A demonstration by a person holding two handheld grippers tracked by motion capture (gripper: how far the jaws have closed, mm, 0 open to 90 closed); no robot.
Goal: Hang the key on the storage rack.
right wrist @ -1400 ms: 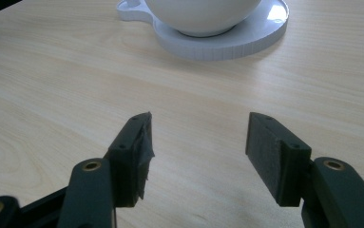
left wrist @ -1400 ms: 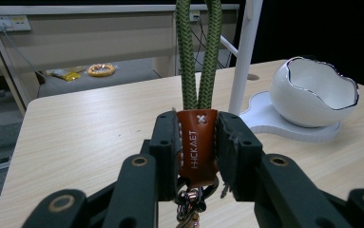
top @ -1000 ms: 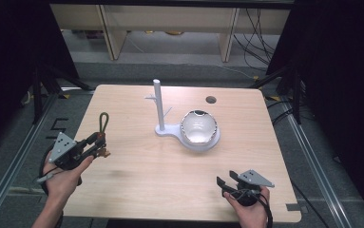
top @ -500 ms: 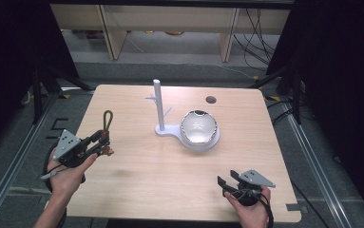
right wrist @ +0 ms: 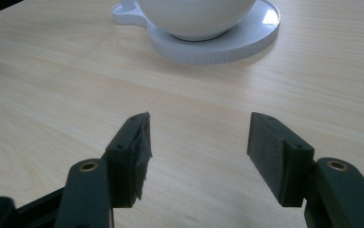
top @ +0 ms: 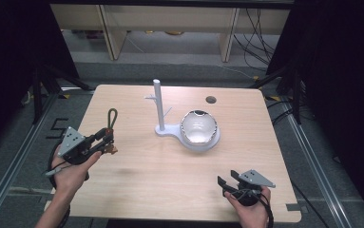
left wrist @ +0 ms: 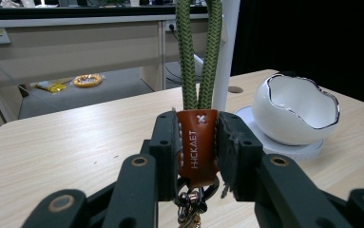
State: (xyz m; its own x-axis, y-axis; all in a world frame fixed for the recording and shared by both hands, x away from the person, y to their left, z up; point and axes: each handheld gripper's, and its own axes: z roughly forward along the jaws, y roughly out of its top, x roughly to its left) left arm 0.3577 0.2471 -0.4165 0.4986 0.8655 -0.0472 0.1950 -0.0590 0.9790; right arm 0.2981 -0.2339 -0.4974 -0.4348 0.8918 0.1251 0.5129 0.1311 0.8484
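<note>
keyring (left wrist: 197, 145): light, floppy cord, stiff leather tab | left gripper (left wrist: 197, 152) pinched tab | right gripper (right wrist: 198, 142) spread, empty

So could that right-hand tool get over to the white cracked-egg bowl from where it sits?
Probably yes. The right tool stands open with nothing between its jaws, and bare wooden table lies between it and the white egg-shaped bowl. The left tool, clamping the green cord keychain, is well aside.

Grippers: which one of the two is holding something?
The left gripper. Its fingers pinch the brown leather tab of a green cord keychain. The right gripper is open over bare table.
</note>
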